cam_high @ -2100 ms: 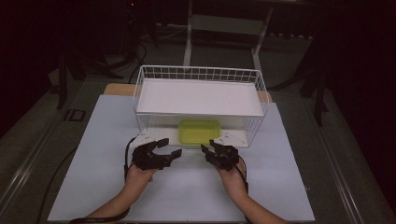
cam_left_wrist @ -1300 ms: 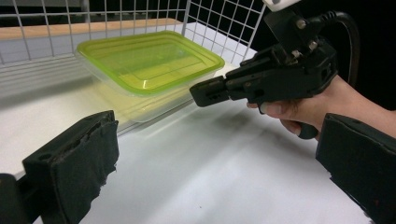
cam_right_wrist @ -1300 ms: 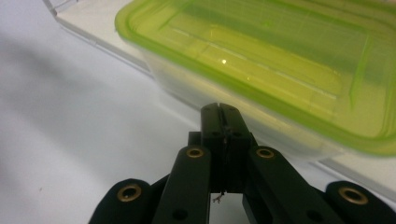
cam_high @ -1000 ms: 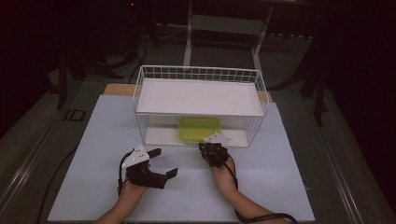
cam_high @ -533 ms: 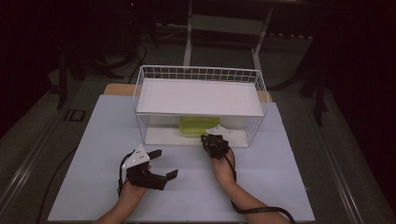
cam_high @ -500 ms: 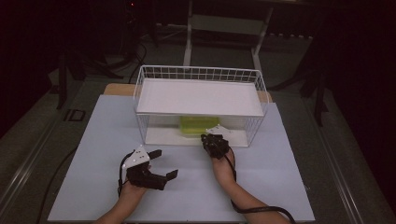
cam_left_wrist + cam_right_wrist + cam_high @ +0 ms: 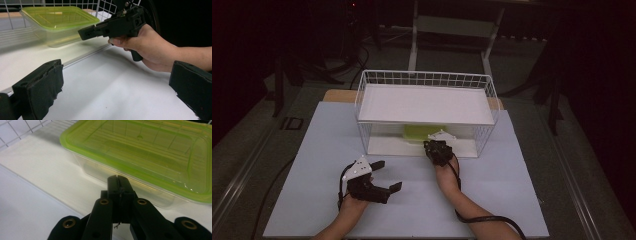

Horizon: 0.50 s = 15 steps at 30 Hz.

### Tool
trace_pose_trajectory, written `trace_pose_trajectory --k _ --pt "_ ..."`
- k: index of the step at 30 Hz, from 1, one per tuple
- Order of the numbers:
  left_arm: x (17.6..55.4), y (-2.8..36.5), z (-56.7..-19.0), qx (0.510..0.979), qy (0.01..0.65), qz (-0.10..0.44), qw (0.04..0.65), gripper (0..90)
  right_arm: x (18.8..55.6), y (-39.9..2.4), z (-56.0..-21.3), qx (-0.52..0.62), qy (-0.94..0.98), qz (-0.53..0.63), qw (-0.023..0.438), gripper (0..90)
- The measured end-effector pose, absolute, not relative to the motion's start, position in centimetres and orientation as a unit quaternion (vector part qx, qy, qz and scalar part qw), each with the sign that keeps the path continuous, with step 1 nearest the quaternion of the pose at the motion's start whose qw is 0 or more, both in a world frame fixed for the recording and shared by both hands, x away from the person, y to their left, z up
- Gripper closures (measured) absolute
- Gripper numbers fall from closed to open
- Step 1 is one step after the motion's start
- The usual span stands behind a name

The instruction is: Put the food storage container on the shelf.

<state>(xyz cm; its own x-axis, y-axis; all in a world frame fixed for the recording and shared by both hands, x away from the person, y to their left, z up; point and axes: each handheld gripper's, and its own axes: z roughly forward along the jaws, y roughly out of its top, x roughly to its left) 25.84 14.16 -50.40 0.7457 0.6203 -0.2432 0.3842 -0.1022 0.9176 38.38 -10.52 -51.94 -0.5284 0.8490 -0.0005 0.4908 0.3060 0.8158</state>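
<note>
The clear rectangular plastic container with a translucent green lid (image 7: 147, 152) sits untouched on the lower floor of the white wire-mesh rack (image 7: 424, 80); any removal remains undone. The right gripper (image 7: 119, 185), jaws pressed together and empty, points at its near wall. The left gripper (image 7: 384, 176) rests spread wide on the matte white table sheet (image 7: 512, 180).

Container (image 7: 418, 133) in rack (image 7: 427, 80) lower tier, under shelf (image 7: 426, 104); rack on table (image 7: 312, 150) rear.
</note>
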Motion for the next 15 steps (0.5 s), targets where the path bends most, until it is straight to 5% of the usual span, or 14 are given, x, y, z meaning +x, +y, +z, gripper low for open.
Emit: trace_pose_trajectory --k 15 --pt "25.71 14.07 -50.38 0.737 0.339 0.1 0.576 0.0 39.06 -10.03 -52.35 0.439 0.772 0.403 0.221 89.9"
